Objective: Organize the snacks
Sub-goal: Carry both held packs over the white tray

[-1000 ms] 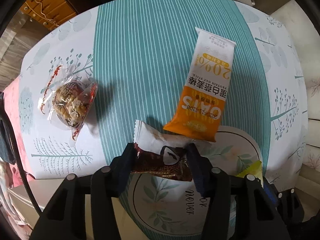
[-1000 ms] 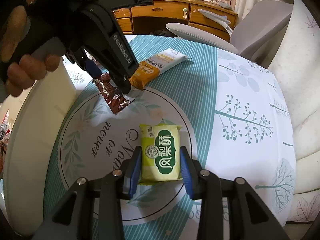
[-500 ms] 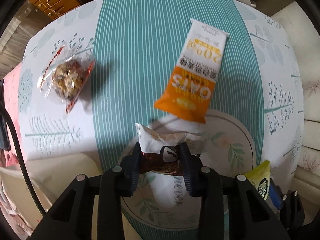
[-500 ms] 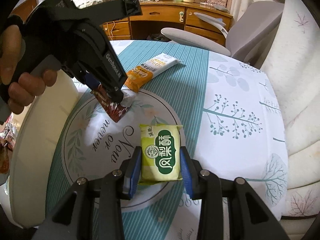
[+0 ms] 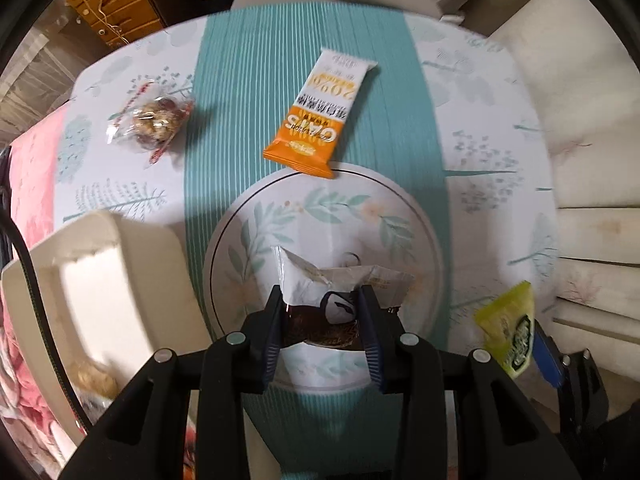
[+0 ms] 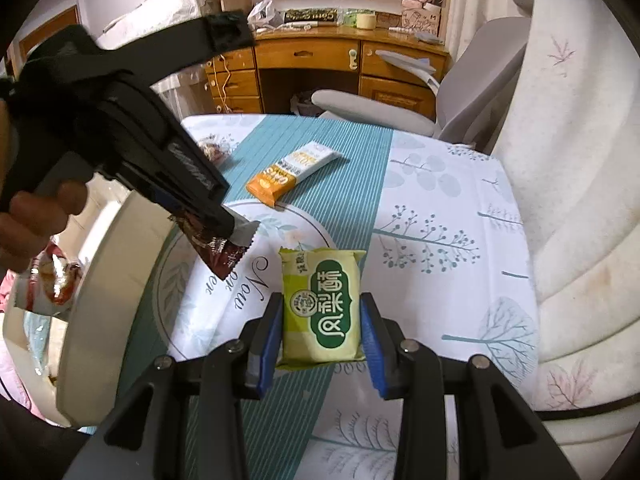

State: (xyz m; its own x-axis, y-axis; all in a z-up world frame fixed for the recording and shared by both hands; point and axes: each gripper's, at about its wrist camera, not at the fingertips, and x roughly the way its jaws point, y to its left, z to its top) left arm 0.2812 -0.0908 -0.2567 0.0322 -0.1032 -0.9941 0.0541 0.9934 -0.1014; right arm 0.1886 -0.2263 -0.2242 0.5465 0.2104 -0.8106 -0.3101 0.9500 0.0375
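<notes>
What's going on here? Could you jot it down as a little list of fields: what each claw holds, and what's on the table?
left gripper: shut on brown snack packet, lifted off the table
right gripper: shut on green pastry packet
still on table: orange oat bar, clear nut-snack bag
table cover: teal-striped cloth
beside table: cream bin

Left looks down; right slants; both share tablecloth (image 5: 312, 92).

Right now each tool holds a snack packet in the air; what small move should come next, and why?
Probably carry the left tool, with its dark brown and white packet, sideways over the cream plastic bin. The packet hangs clear above the tablecloth, and the bin already holds snacks.
</notes>
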